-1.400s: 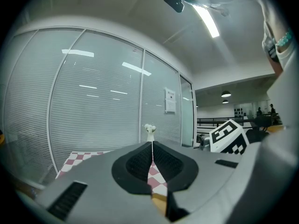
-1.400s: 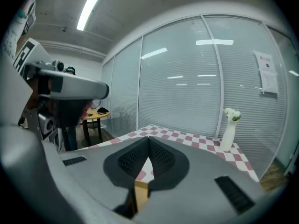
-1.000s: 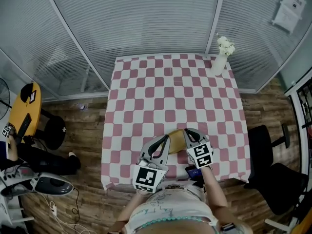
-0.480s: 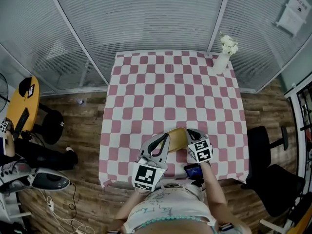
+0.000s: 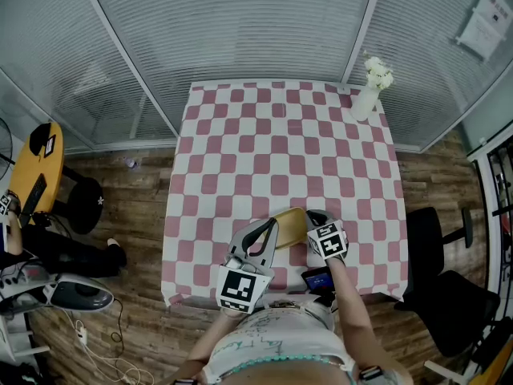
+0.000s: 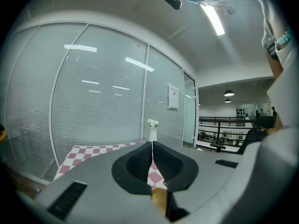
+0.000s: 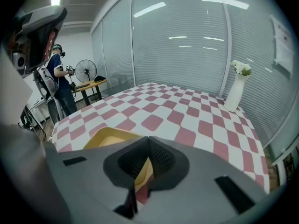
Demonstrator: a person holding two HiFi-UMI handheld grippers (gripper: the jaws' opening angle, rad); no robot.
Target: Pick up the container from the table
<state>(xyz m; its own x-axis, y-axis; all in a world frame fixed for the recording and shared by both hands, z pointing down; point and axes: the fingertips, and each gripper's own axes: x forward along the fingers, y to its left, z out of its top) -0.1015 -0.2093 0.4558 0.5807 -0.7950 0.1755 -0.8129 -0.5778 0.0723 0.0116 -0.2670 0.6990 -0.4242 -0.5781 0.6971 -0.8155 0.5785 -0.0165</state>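
The yellow container [image 5: 290, 222] is near the front edge of the pink-and-white checked table [image 5: 280, 147], held between both grippers. My left gripper [image 5: 272, 226] is at its left rim; in the left gripper view the gripper [image 6: 152, 158] has its jaws together over a yellow sliver of the container [image 6: 160, 202]. My right gripper [image 5: 308, 216] is at the container's right rim. In the right gripper view the gripper [image 7: 148, 149] pinches the wall of the container [image 7: 110, 136], whose open inside shows to the left.
A white vase with flowers [image 5: 367, 95] stands at the table's far right corner. A dark device with a lit screen [image 5: 317, 279] lies by the front edge. A black office chair [image 5: 437, 247] is to the right. A person [image 7: 58, 78] and a fan [image 7: 85, 71] are to the left.
Both grippers stay closed on the container. The head view has shifted slightly, so the table sits a little higher in the picture.
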